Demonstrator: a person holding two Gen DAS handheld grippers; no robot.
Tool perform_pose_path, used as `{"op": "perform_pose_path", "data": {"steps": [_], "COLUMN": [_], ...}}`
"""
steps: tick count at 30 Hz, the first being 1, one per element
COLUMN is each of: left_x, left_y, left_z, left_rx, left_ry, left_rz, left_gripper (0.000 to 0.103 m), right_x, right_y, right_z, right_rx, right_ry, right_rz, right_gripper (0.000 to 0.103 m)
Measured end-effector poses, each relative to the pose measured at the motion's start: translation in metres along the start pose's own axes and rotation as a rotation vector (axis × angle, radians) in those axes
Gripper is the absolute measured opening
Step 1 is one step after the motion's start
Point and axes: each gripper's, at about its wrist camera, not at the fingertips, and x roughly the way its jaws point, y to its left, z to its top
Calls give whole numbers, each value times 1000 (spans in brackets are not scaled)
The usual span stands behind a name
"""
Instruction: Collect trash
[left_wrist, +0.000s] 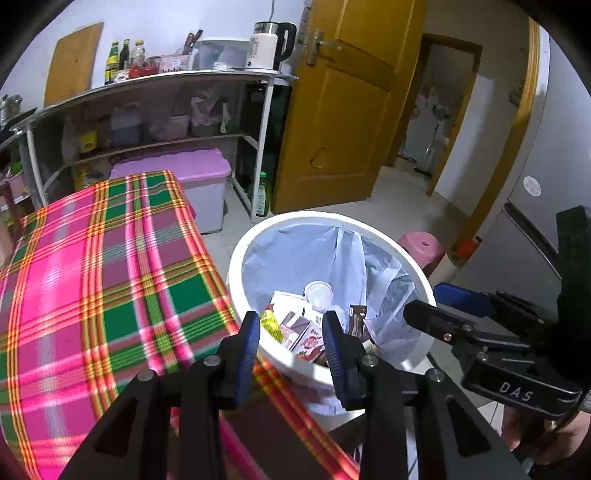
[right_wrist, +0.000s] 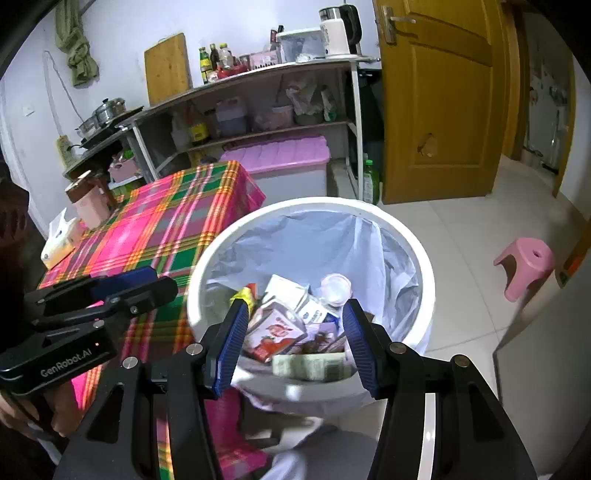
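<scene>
Trash: cartons (right_wrist: 275, 332), wrappers and a plastic cup (right_wrist: 335, 289), lying in the lined white bin (right_wrist: 207, 254) beside the plaid table (left_wrist: 110, 266). Light and crushable, probably slippery; best held at a carton edge. Left gripper (left_wrist: 291, 334) and right gripper (right_wrist: 293, 334) both spread, empty, above the bin.

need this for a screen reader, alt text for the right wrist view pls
The right gripper hangs with open, empty jaws over a white bin lined with a pale bag and holding cartons and wrappers. The left gripper reaches in beside a plaid tablecloth; a pink stool stands on the tiled floor.
</scene>
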Motion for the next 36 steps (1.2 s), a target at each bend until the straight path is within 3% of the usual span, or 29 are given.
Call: {"op": "perform_pose_path", "data": {"steps": [19,36], "left_x": [-74,-87], "left_y": [1,-6], "left_z": [-42,-53], "left_rx": [-32,-18], "left_ry": [-73,-84], "left_rz": [60,81], "left_gripper": [35,35], "right_x": [-57,-68], "right_y": [42,46], "right_z": [-37,-48], "right_rx": [-58,-61], "right_ry": [-56,-59], "right_rz": [46,51], "right_gripper": [54,54]}}
